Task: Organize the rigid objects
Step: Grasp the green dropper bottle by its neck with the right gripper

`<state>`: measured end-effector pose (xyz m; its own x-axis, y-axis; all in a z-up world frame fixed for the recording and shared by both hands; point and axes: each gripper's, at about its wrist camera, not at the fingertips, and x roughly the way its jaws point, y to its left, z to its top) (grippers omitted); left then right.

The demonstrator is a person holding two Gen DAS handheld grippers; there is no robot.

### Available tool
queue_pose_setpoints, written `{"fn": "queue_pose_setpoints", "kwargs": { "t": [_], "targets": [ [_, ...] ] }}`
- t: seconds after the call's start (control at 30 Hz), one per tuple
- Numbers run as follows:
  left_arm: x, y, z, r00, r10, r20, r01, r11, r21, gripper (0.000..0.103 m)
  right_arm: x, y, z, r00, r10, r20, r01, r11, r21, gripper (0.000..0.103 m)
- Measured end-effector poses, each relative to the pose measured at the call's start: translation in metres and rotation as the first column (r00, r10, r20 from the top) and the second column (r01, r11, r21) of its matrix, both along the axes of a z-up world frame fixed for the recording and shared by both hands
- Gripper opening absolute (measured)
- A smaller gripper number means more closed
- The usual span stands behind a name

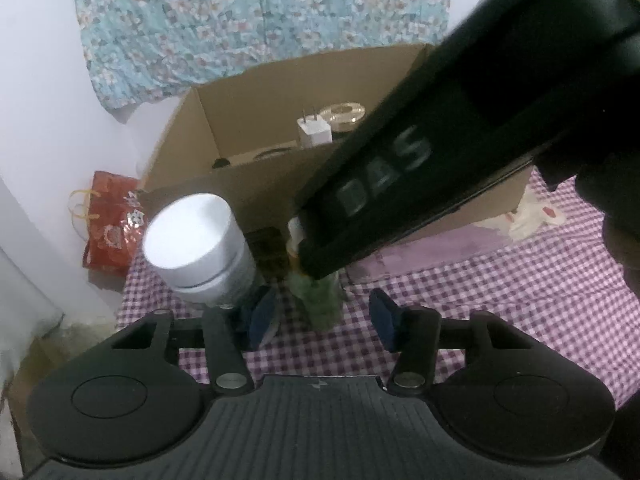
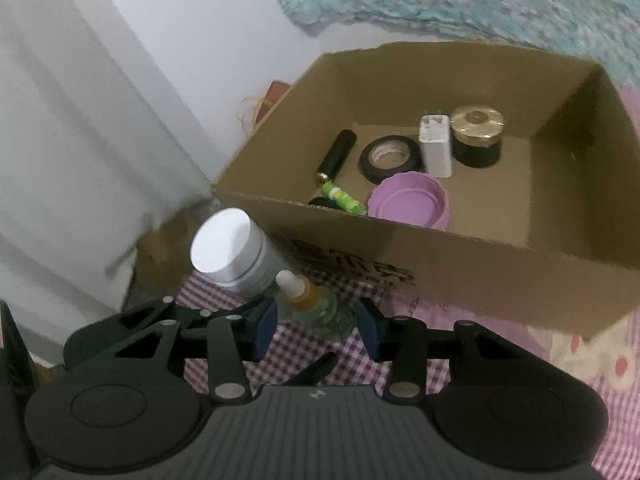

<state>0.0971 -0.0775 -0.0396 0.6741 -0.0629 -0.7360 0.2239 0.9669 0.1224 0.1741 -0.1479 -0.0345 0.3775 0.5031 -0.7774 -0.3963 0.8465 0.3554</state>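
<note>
With the right claw [image 2: 316, 326] part-open astride the small dropper bottle [image 2: 306, 300] just ahead of its pads, close squarely on the glass body, steering off the white-lidded jar [image 2: 232, 248] beside it, then lift toward the cardboard box [image 2: 480, 264] beyond.

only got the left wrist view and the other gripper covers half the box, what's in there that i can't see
Observer: A purple lid lies just behind the front wall of the box.
Operator: anything next to it
Observer: A green tube, on its side, left of the lid.
Operator: and what's left of the charger
Observer: A black tape roll, lying flat beside it.
</note>
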Motion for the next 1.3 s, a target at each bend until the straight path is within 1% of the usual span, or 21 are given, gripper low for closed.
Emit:
{"fn": "queue_pose_setpoints", "kwargs": {
  "t": [0.1, 0.23, 0.33, 0.37, 0.43, 0.5, 0.57, 0.63, 0.8, 0.97, 1.03, 1.17, 1.2, 1.23, 1.3],
  "targets": [
    [0.005, -0.001, -0.005, 1.0, 0.002, -0.004, -0.002, 1.0, -0.003, 0.049, 0.003, 0.009, -0.006, 0.999, 0.04, 0.005, -0.04, 0.999, -0.027, 0.043],
    [0.009, -0.003, -0.008, 1.0, 0.002, 0.01, -0.003, 1.0, 0.014, 0.049, 0.008, 0.018, -0.008, 0.996, 0.084, 0.024, -0.082, 0.995, -0.047, 0.04],
    [0.012, -0.003, -0.01, 1.0, 0.01, 0.015, -0.01, 1.0, 0.011, 0.049, 0.01, 0.02, -0.009, 0.995, 0.095, 0.031, -0.093, 0.994, -0.055, 0.035],
    [0.012, -0.003, -0.01, 1.0, 0.013, 0.018, -0.013, 1.0, 0.009, 0.048, 0.012, 0.02, -0.01, 0.995, 0.092, 0.027, -0.091, 0.994, -0.053, 0.031],
    [0.011, -0.003, -0.009, 1.0, 0.015, 0.023, -0.016, 1.0, 0.008, 0.046, 0.013, 0.019, -0.011, 0.996, 0.088, 0.021, -0.087, 0.995, -0.046, 0.03],
    [0.009, -0.004, -0.008, 1.0, 0.009, 0.028, -0.009, 1.0, 0.001, 0.036, 0.013, 0.018, -0.01, 0.996, 0.083, 0.027, -0.082, 0.995, -0.049, 0.029],
    [0.009, -0.006, -0.007, 0.999, 0.009, 0.034, -0.009, 1.0, 0.007, 0.031, 0.011, 0.016, -0.008, 0.996, 0.077, 0.034, -0.075, 0.996, -0.054, 0.025],
    [0.009, -0.005, -0.007, 0.999, 0.001, 0.033, -0.001, 1.0, 0.004, 0.031, 0.008, 0.013, -0.006, 0.997, 0.064, 0.046, -0.061, 0.996, -0.058, 0.022],
    [0.001, -0.012, -0.001, 0.999, -0.026, 0.029, 0.027, 1.0, -0.01, 0.031, 0.003, 0.002, -0.004, 0.999, 0.029, 0.032, -0.027, 0.998, -0.054, 0.022],
    [-0.011, -0.026, 0.007, 0.996, -0.08, 0.045, 0.082, 0.996, -0.029, 0.031, -0.01, -0.016, 0.006, 0.999, -0.031, 0.031, 0.032, 0.999, -0.044, 0.022],
    [-0.015, -0.033, 0.007, 0.993, -0.111, 0.039, 0.112, 0.993, -0.028, 0.031, -0.015, -0.024, 0.007, 0.998, -0.058, 0.022, 0.058, 0.997, -0.041, 0.022],
    [-0.021, -0.037, 0.004, 0.985, -0.17, 0.022, 0.171, 0.985, -0.034, 0.038, -0.017, -0.038, -0.005, 0.992, -0.118, -0.039, 0.117, 0.992, -0.039, 0.022],
    [-0.022, -0.038, 0.002, 0.983, -0.179, 0.026, 0.18, 0.983, -0.027, 0.043, -0.018, -0.042, -0.005, 0.991, -0.125, -0.047, 0.124, 0.992, -0.028, 0.022],
    [-0.025, -0.038, 0.001, 0.982, -0.188, 0.027, 0.189, 0.982, -0.02, 0.045, -0.018, -0.045, -0.006, 0.988, -0.139, -0.06, 0.138, 0.99, -0.019, 0.022],
    [-0.026, -0.04, -0.005, 0.979, -0.203, 0.018, 0.202, 0.979, 0.012, 0.046, -0.018, -0.051, -0.007, 0.984, -0.159, -0.082, 0.159, 0.987, 0.004, 0.022]
  ]
}}
